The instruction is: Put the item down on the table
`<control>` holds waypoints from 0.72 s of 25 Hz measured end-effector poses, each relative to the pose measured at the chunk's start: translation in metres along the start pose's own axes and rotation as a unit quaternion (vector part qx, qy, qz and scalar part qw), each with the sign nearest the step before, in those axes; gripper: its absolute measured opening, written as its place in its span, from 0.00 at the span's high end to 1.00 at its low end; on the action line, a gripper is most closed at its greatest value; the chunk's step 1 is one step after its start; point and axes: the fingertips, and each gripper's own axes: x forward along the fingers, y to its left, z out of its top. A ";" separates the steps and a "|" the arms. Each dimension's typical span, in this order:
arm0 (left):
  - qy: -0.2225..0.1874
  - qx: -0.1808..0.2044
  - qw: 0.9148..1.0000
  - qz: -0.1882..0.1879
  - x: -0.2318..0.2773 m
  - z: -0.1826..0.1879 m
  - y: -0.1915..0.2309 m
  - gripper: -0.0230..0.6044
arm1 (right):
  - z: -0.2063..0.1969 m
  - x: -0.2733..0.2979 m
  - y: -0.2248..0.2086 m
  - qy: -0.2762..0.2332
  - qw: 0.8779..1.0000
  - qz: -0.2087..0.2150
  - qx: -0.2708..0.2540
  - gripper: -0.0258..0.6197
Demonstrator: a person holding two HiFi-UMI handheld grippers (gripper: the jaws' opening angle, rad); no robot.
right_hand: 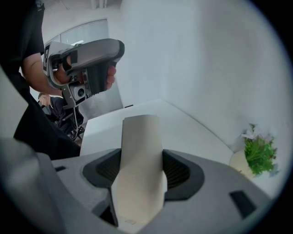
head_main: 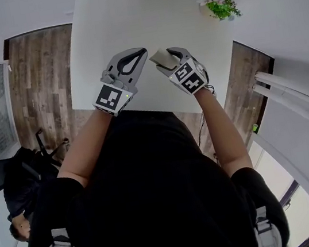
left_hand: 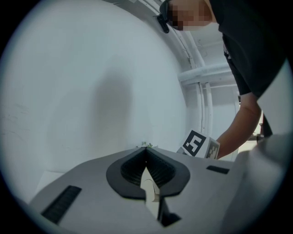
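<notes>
Right gripper (head_main: 161, 61) pinches a beige item (right_hand: 139, 160), perhaps card; lower it flat by the table's (head_main: 126, 20) near edge. Left gripper (head_main: 142, 52) closed, empty.

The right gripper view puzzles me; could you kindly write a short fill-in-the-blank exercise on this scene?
1. The beige item is clamped in the ___ gripper.
2. The left gripper has its jaws ___, with nothing between them.
3. The potted plant stands on the white ___.
Missing words: right (the right gripper); shut; table.
</notes>
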 end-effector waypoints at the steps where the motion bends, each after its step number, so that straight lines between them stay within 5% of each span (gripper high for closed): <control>1: 0.002 0.001 1.000 0.001 0.000 -0.003 0.002 0.97 | -0.001 0.003 0.000 0.005 1.000 0.001 -0.001 0.52; 18: 0.043 -0.002 0.999 -0.019 0.006 -0.048 0.013 0.97 | -0.030 0.061 -0.014 0.091 0.995 -0.001 -0.052 0.52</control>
